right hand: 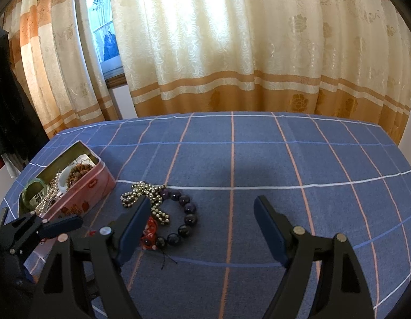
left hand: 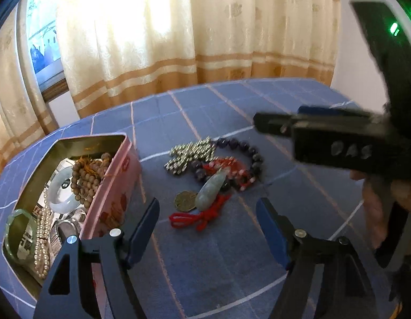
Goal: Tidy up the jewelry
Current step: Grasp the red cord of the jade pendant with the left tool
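Observation:
A pink tin (left hand: 112,186) stands open at the left and holds wooden beads (left hand: 89,175), a pale bangle (left hand: 60,194), pearls (left hand: 43,239) and a green bangle (left hand: 12,228). On the blue checked cloth lie a metal bead chain (left hand: 190,154), a dark purple bead bracelet (left hand: 248,151), a jade pendant on red cord (left hand: 212,188) and a coin (left hand: 184,201). My left gripper (left hand: 208,204) is open and empty, just short of the pendant. My right gripper (right hand: 202,203) is open and empty above the purple bracelet (right hand: 185,215); it also shows in the left wrist view (left hand: 264,123).
The tin also shows in the right wrist view (right hand: 83,186), with the metal chain (right hand: 144,194) beside it. Cream and orange curtains (right hand: 232,53) hang behind the table's far edge. The person's hand (left hand: 378,212) is at the right.

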A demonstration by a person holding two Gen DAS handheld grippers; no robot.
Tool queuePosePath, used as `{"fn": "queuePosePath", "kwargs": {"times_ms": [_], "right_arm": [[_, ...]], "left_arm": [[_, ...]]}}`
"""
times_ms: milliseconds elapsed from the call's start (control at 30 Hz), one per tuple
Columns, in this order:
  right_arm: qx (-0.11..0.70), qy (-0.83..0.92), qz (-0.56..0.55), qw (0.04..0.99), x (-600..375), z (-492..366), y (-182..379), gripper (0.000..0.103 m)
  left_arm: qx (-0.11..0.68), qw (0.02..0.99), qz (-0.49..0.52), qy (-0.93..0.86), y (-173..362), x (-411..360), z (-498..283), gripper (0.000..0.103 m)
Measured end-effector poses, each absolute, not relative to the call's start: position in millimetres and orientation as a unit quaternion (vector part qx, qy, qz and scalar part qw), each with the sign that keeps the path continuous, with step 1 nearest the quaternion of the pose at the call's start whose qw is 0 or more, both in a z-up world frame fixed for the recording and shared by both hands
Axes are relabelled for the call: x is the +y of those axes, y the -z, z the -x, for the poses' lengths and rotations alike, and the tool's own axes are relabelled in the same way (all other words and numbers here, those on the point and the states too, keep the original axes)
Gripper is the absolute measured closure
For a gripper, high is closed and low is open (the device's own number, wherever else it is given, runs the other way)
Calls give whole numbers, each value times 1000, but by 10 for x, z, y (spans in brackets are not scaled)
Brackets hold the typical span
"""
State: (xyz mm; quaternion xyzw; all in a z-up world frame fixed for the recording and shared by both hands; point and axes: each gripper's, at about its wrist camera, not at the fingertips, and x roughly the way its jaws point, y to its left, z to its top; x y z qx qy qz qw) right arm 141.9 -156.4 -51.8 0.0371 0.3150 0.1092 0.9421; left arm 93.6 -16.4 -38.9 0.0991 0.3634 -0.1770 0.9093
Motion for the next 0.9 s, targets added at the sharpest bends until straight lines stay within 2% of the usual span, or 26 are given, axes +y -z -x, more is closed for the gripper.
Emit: {"fn": "queuePosePath", "kwargs": {"times_ms": [67, 100, 133, 200, 233, 400, 633, 700, 833, 900], "right_arm": [[316, -110, -37, 942, -1566, -1420, 522, 21], [316, -110, -36, 942, -1565, -1419, 523, 21], [316, -109, -34, 942, -1562, -1413, 521, 21], [317, -109, -33, 941, -1568, -1418, 528, 21], [319, -109, -33, 941, -1571, -1421, 531, 21], [321, -111, -29, 940, -1554, -1414, 535, 21], [332, -118, -26, 936, -1514, -1441, 585, 21], [338, -129, -17, 932, -1463, -1440, 608, 32], [352, -161, 8, 922, -1313, -1438, 669, 38], [358, -171, 23, 917, -1247, -1436, 703, 45]], "left_arm": [[385, 899, -101, 183, 455, -192, -992, 29], [396, 895, -102, 179, 489, -196, -1027, 34], [405, 891, -102, 175, 520, -192, -1049, 55], [410, 890, -83, 178, 531, -128, -1080, 78], [409, 891, -82, 180, 530, -111, -1074, 97], [371, 911, -71, 168, 411, -2, -922, 98], [291, 942, -22, 164, -41, 299, -699, 98], [278, 946, -14, 165, -147, 355, -706, 98], [268, 951, -8, 154, -215, 387, -799, 98], [264, 953, -9, 145, -219, 409, -848, 98]]}}
